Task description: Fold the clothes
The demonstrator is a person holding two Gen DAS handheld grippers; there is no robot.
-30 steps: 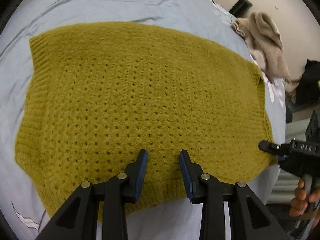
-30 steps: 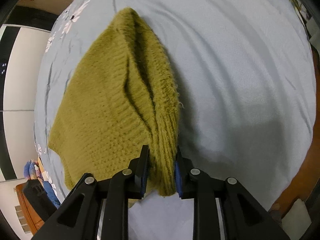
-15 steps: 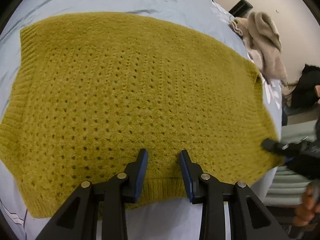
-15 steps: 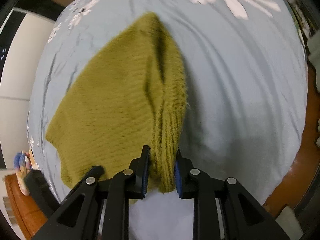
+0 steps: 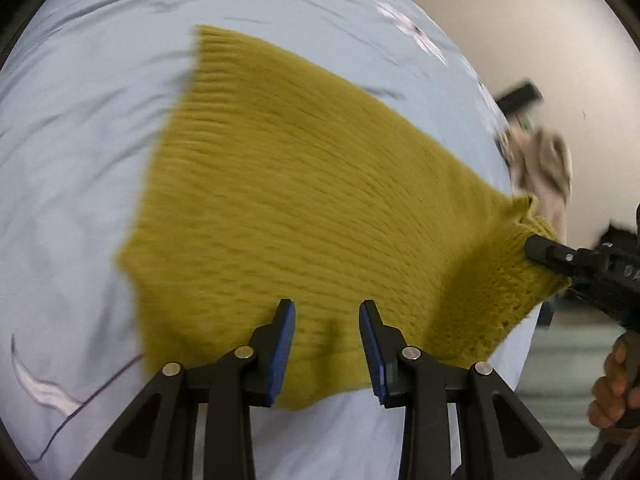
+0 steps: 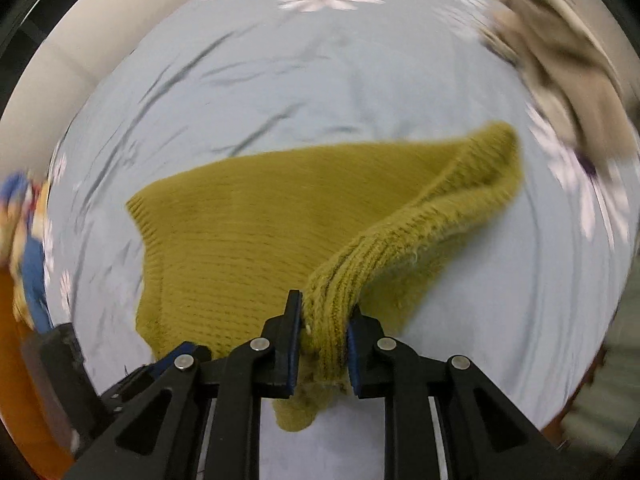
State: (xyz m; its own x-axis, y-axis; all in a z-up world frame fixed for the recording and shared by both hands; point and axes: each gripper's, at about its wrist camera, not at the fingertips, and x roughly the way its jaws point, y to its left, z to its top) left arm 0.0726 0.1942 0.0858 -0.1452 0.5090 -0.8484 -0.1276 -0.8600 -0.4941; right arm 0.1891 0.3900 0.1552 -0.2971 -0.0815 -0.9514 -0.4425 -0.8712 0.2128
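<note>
A mustard-yellow knit sweater (image 5: 304, 208) lies folded on a pale blue bedsheet (image 5: 72, 128). My left gripper (image 5: 327, 312) is over the sweater's near hem; its jaws stand apart with knit between them, and whether they pinch it is unclear. My right gripper (image 6: 322, 320) is shut on a bunched ribbed edge of the sweater (image 6: 248, 232) and lifts it off the sheet. The right gripper also shows in the left wrist view (image 5: 538, 250), holding the sweater's right corner.
A beige garment (image 5: 540, 160) lies at the bed's far right edge, also in the right wrist view (image 6: 560, 32). A dark object (image 5: 520, 96) sits behind it. Blue and orange items (image 6: 24, 224) are at the left. A wooden edge (image 6: 24, 392) borders the bed.
Both views have swung round and blurred. The right gripper has lifted and pulled its sweater edge, and the sweater now looks narrower and skewed on the sheet.
</note>
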